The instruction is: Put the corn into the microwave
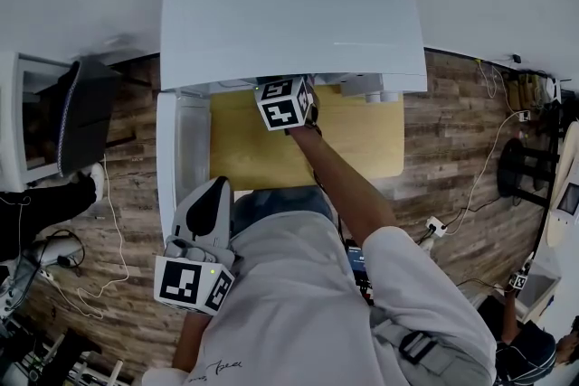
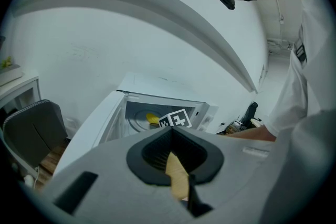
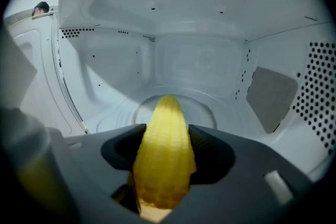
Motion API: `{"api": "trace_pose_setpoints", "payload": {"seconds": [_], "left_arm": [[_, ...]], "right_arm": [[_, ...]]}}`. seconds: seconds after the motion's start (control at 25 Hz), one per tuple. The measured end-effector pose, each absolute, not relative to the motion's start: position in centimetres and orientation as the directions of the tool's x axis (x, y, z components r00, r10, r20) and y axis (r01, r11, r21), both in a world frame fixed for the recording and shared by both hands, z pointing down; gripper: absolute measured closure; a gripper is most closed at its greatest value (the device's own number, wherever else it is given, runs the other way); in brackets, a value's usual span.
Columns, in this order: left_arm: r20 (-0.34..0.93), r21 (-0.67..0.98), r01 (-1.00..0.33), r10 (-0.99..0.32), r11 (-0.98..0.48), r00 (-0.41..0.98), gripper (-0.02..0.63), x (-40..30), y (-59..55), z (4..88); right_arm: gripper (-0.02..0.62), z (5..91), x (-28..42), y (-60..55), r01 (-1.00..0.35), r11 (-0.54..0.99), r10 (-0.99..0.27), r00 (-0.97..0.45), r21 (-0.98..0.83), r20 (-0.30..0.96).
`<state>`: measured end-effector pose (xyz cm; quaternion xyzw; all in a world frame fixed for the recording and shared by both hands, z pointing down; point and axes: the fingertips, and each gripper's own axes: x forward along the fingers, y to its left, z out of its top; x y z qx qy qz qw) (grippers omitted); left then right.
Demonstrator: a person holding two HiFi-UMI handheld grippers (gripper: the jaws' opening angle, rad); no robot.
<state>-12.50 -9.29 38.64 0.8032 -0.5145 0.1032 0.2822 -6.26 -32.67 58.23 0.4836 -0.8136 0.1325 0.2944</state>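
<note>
A yellow corn cob (image 3: 164, 157) sits between the jaws of my right gripper (image 3: 165, 165), which is shut on it. The cob points into the white microwave's cavity (image 3: 199, 63), its tip over the round glass turntable (image 3: 210, 110). From the head view, the right gripper (image 1: 286, 101) reaches under the microwave's white top (image 1: 289, 14), so its jaws are hidden. The microwave door (image 1: 174, 158) stands open to the left. My left gripper (image 1: 214, 188) is held low by my body, shut and empty. In the left gripper view the corn (image 2: 151, 118) shows inside the microwave.
The microwave stands on a light wooden table (image 1: 362, 140). A black chair (image 1: 86, 113) and a white cabinet (image 1: 14, 117) are at the left. Cables (image 1: 479, 167) trail over the wood floor at the right, where another person (image 1: 534, 348) crouches.
</note>
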Motion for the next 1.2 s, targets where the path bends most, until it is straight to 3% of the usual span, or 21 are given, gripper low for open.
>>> {"api": "trace_pose_setpoints", "payload": {"seconds": [1.2], "left_arm": [[0.451, 0.338, -0.880, -0.764, -0.332, 0.462, 0.615, -12.26, -8.85, 38.36]], "right_arm": [[0.313, 58.53, -6.46, -32.98, -0.858, 0.510, -0.697, -0.371, 0.060, 0.613]]}}
